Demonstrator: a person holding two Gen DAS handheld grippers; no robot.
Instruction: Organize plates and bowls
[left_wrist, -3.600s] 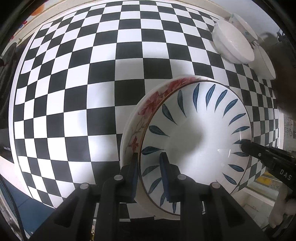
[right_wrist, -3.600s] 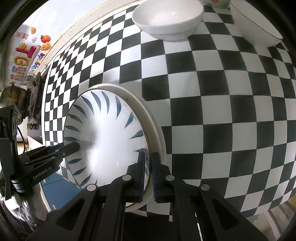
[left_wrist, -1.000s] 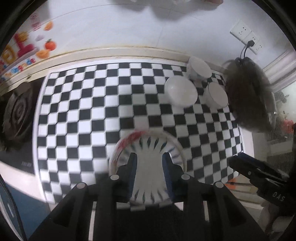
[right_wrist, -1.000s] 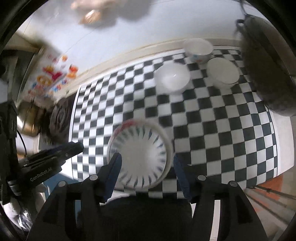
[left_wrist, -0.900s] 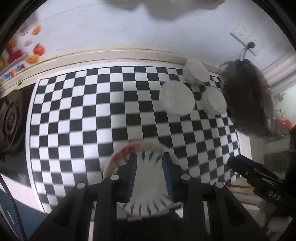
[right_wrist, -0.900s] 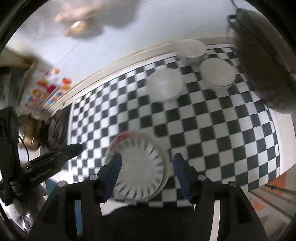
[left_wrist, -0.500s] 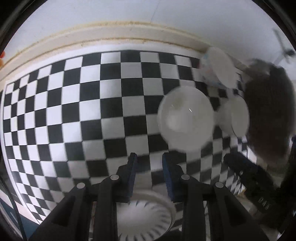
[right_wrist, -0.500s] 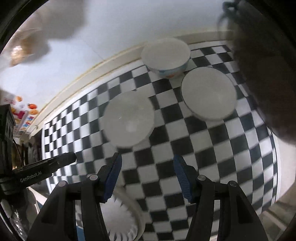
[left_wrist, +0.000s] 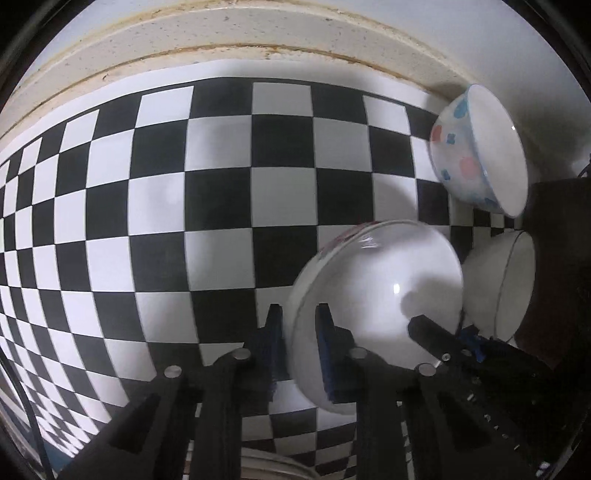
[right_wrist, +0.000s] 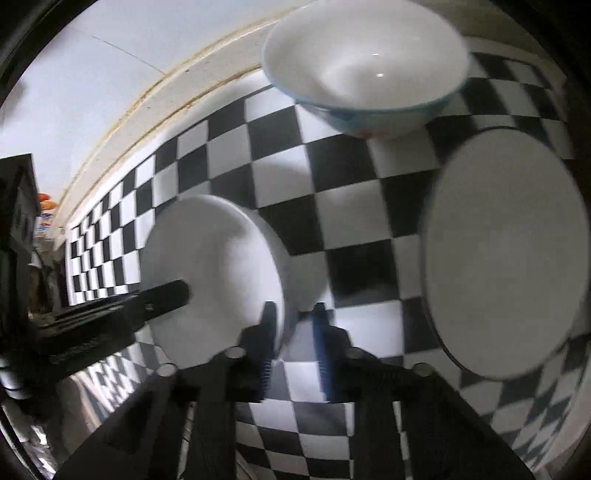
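The white bowl (left_wrist: 373, 295) is smeared by motion in both wrist views, so its red rim marking cannot be read. Its near wall hides behind the left gripper (left_wrist: 300, 347), and whether those closing pads press it cannot be told. Right of the white bowl, a plain bowl (left_wrist: 506, 284) is partly covered by it and by the right gripper (left_wrist: 439, 338). Below the white bowl, a plate rim (left_wrist: 273, 459) is cut off by the frame's edge.
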